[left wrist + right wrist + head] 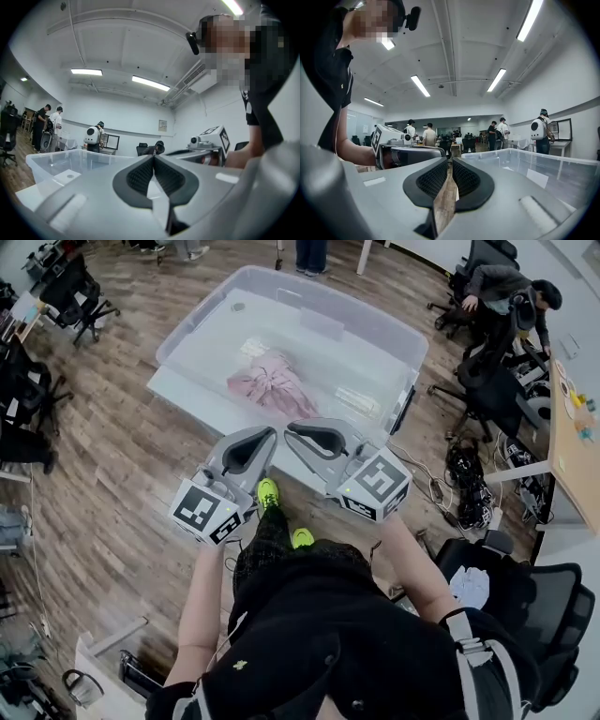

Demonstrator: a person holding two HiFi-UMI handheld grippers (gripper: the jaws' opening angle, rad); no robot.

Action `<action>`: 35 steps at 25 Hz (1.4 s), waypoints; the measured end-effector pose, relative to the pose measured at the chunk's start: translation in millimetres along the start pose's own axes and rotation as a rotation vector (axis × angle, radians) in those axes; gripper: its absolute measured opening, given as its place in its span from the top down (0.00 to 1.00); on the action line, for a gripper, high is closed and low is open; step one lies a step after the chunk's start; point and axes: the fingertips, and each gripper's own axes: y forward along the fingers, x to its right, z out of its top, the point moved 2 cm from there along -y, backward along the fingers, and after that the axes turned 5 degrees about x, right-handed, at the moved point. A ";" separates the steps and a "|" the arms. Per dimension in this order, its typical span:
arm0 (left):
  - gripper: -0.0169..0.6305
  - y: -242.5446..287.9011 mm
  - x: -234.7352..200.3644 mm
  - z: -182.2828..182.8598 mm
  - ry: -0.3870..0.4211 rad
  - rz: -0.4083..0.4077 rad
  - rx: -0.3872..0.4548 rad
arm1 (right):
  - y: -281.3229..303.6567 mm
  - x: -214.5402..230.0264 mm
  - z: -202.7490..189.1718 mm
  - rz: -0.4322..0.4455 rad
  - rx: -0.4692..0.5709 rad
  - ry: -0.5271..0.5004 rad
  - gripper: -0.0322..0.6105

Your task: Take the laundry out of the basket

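One pink garment (272, 382); one clear basket (190, 322)

Pale pink laundry (272, 386), clear basket (192, 326), grey left tool (270, 433) and right tool (290, 428), neon-yellow shoes (268, 491)

The head view looks steeply down on the clear bin (206, 334); both gripper views look out across its rim.

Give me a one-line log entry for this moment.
left gripper: shut, empty | right gripper: shut, empty | pink garment: in clear basket, untouched
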 end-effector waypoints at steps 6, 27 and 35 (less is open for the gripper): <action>0.96 26.9 -52.5 -3.3 0.013 -0.071 -0.022 | 39.2 39.2 -2.6 -0.038 -0.019 -0.002 0.90; 0.96 128.2 -191.6 -10.8 -0.021 -0.322 -0.078 | 140.8 167.1 -17.0 -0.155 -0.151 0.024 0.80; 0.96 163.5 -211.6 -30.7 -0.006 -0.377 -0.129 | 148.7 189.8 -59.3 -0.114 -0.285 0.044 0.66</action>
